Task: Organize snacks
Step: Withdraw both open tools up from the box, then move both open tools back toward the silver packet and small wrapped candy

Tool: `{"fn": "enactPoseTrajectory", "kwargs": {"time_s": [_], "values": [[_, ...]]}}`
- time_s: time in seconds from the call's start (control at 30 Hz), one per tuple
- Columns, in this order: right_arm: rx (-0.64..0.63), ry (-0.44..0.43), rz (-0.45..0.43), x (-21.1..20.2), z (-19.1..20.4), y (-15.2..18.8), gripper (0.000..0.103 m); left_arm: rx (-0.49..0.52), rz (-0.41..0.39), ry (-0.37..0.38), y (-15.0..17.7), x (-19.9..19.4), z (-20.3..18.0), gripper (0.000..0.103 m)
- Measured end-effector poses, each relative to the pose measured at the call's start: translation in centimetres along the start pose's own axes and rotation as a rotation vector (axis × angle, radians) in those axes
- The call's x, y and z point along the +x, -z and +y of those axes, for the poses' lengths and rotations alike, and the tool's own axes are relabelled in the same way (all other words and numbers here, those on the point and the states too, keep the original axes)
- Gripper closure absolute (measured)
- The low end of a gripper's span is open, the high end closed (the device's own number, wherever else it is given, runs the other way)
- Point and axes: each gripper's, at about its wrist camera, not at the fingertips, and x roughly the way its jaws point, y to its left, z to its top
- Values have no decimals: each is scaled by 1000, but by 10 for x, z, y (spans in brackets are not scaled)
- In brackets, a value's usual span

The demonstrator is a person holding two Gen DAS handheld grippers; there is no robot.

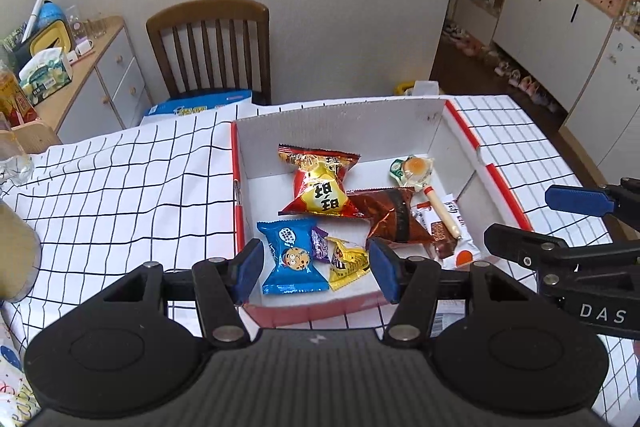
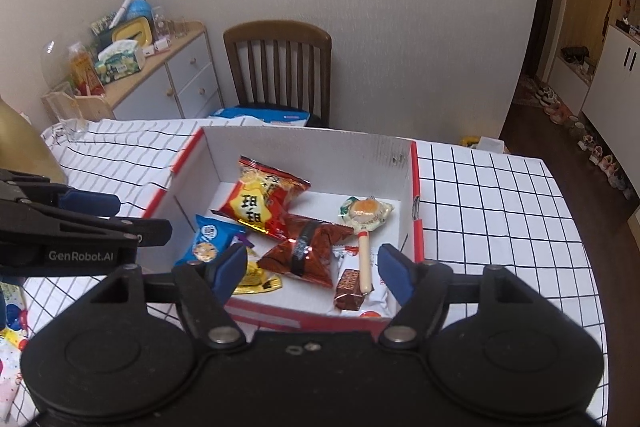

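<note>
A home, likely a dining room: a wooden chair (image 2: 278, 67) stands at the far edge of a table under a grid-patterned cloth (image 2: 500, 211), a cluttered sideboard (image 2: 176, 79) lines the wall, and shoes (image 1: 516, 75) sit beneath white hallway cabinets (image 1: 560, 7)

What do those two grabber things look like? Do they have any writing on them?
Both are black plastic. The left gripper and the right gripper each have two fingers tipped with blue pads, round silver pins at the joints, and two big round discs at the base. Seen from the side, one reads "DAS" and the other "GenRobot.AI" in pale letters. No cables or sleeves show.
</note>
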Motion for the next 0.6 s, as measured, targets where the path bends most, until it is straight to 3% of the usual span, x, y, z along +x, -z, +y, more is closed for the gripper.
{"fn": "enactPoseTrajectory", "kwargs": {"time_s": [0.6], "values": [[73,-65,-105,-67,5,35,13,38,-101,66,49,-71,-4,46]]}}
